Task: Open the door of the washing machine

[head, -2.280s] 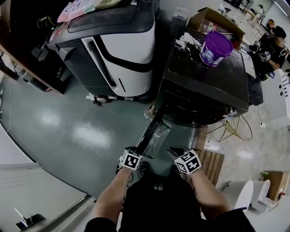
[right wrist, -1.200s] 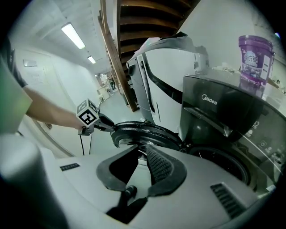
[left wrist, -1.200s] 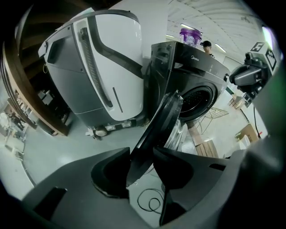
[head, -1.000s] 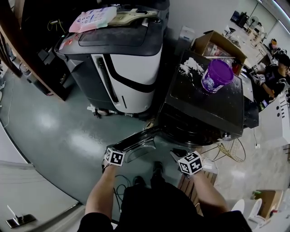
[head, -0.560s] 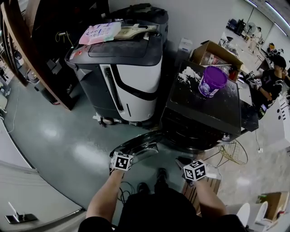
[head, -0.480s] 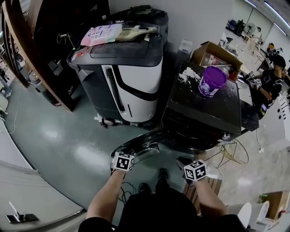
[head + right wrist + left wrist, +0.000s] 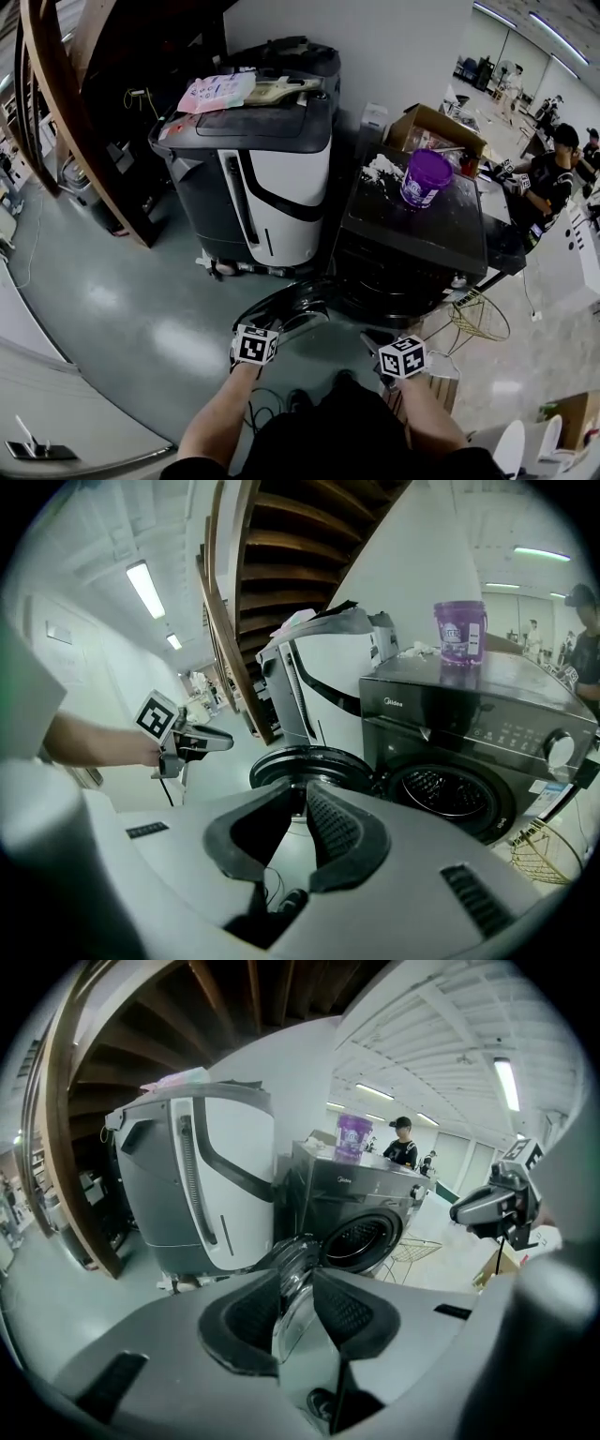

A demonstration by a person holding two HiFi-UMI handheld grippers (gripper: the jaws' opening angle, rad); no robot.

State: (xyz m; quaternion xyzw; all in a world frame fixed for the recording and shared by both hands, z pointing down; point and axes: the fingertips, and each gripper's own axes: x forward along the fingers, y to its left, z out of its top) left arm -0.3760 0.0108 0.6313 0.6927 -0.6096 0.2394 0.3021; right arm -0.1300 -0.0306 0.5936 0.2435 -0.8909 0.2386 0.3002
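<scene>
Washing machine, dark front-loader, with its round door swung wide to the left of the uncovered drum mouth. The door rim hangs over green floor, just ahead of my left gripper. That gripper's jaws are closing with a slim gap left. The pads press on nothing, and the door glass shows beyond them. My right gripper has its tips together and empty. Open floor lies left of the door. A white-and-black machine stands just beside the washer's left side, and a wire rack sits near its right front corner. A purple bucket stands on the washer's top near the back edge.
</scene>
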